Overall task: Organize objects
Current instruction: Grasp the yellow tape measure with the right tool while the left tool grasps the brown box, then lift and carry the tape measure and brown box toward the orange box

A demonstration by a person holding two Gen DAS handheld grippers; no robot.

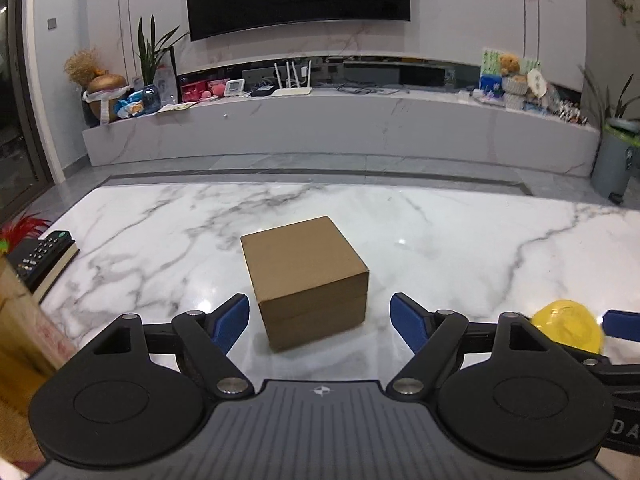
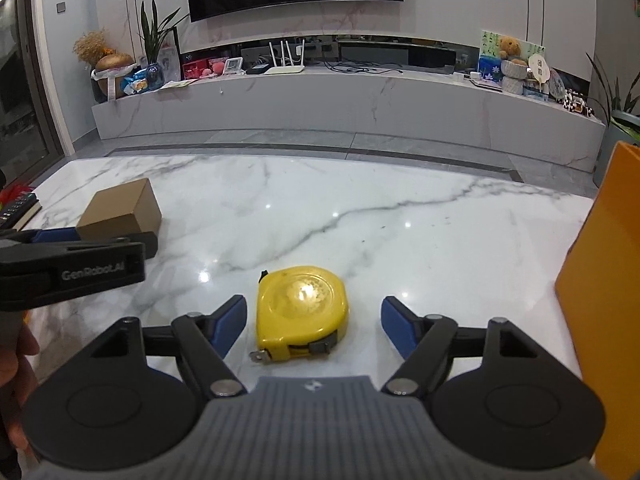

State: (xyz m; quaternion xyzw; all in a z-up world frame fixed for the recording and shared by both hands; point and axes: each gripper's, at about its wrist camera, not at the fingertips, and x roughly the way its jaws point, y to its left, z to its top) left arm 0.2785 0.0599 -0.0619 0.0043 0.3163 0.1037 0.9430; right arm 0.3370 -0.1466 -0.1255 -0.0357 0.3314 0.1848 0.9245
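Marble table: white with grey veins, carries every item listed below.

Orange container: tall flat-sided wall at the table's right edge, right of the right gripper; only part is in view.

Wooden box: pale side panel at the table's left edge, partly in view.

Cardboard box: closed brown cube, standing upright on the table directly ahead of the left gripper, apart from its fingers; it sits to the left of and further back than the tape measure.

Black remote control: lies on a book at the far left edge.

Left gripper: blue-padded fingers spread wide, holding nothing, the box's near corner lined up between them.

Right gripper: fingers spread wide, empty, flanking the tape measure without touching it.

Yellow tape measure: lies flat on the table between the right gripper's fingers, metal tape hook toward the camera.
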